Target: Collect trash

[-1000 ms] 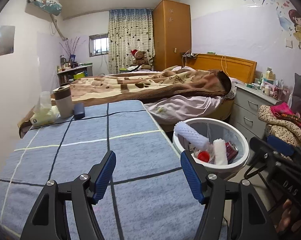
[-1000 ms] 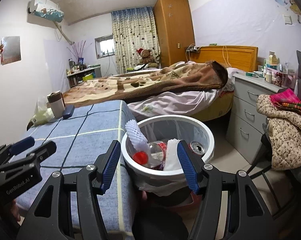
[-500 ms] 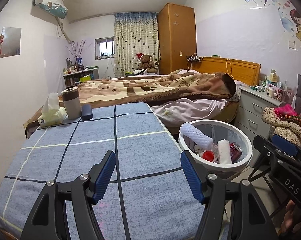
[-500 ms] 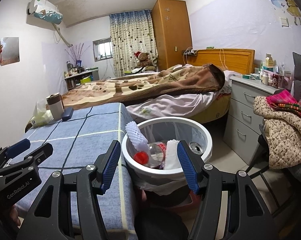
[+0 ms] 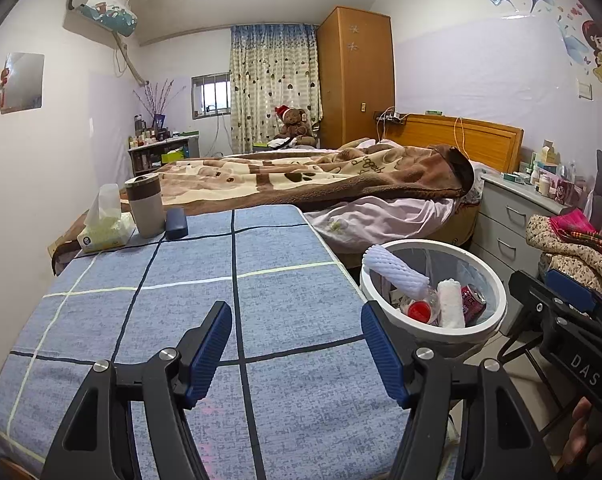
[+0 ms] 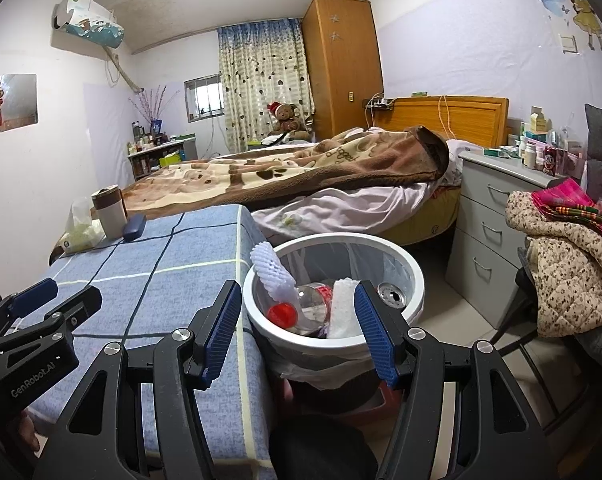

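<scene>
both views pulled back; only right wrist shows can (image 6: 391, 292) top.

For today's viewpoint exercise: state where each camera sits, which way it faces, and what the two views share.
Left wrist: on the left claw, facing across the blue tablecloth toward the bed; its open fingers show, the right claw at right.
Right wrist: on the right claw, over the white bin; open fingers show, left claw at left.
Shared: bin, tablecloth, bed, wardrobe.
</scene>
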A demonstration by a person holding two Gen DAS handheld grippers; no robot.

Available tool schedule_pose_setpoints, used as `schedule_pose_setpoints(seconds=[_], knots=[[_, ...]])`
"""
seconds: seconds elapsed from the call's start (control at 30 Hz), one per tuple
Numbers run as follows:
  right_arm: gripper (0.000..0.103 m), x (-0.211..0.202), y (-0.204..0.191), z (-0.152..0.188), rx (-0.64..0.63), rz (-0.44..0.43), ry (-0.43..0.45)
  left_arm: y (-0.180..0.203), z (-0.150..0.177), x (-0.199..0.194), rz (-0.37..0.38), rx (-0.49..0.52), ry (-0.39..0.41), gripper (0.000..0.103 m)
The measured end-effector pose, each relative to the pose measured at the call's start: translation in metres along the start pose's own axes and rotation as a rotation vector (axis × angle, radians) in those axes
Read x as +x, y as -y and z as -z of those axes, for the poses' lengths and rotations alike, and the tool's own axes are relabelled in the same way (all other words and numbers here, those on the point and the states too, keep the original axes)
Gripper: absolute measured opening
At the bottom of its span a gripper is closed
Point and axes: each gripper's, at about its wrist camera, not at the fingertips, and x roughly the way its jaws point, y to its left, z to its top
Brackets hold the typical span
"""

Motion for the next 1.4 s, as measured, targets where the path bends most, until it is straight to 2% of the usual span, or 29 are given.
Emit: schedule_pose_setpoints(seconds=[1.4], knots=[[0.060,-0.0018,-0.0063,-0.0040,-0.006,-0.006,0.006,-0.0024,0.0001,-0.0017,-0.001,-0.001,-0.001,0.067]])
